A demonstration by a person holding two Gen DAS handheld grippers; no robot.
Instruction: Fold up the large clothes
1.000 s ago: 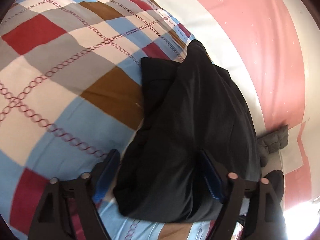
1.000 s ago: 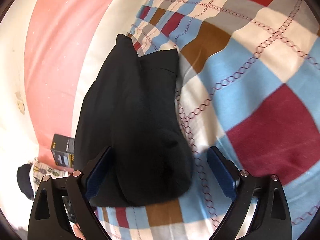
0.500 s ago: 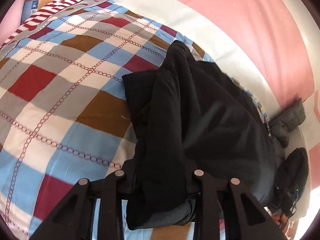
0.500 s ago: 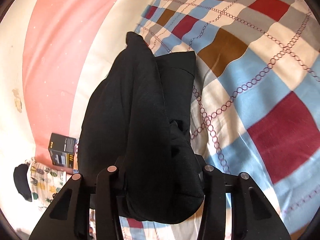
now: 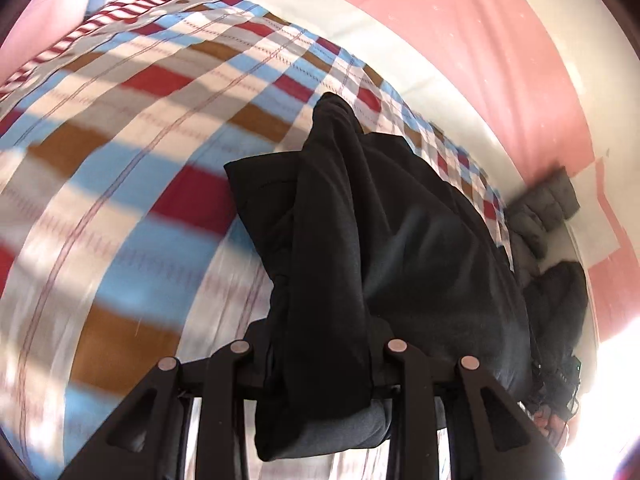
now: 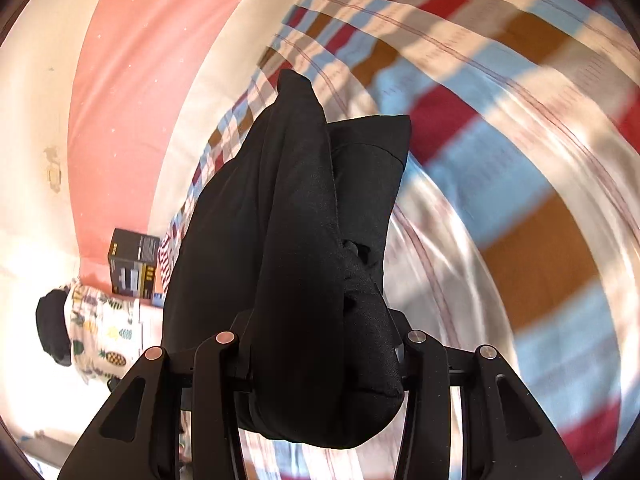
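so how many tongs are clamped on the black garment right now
2. The left tongs pinch one end of the black garment above the checked bedspread; the right tongs pinch its other end.

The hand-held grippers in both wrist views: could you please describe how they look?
Both the left hand-held gripper and the right hand-held gripper are matte black, with angular frames pierced by triangular cut-outs and round, pale metallic pins on top. No cables or markings show.

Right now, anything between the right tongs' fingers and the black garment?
Nothing. In the right wrist view the right tongs are clamped straight on the black garment. The left tongs grip it the same way.
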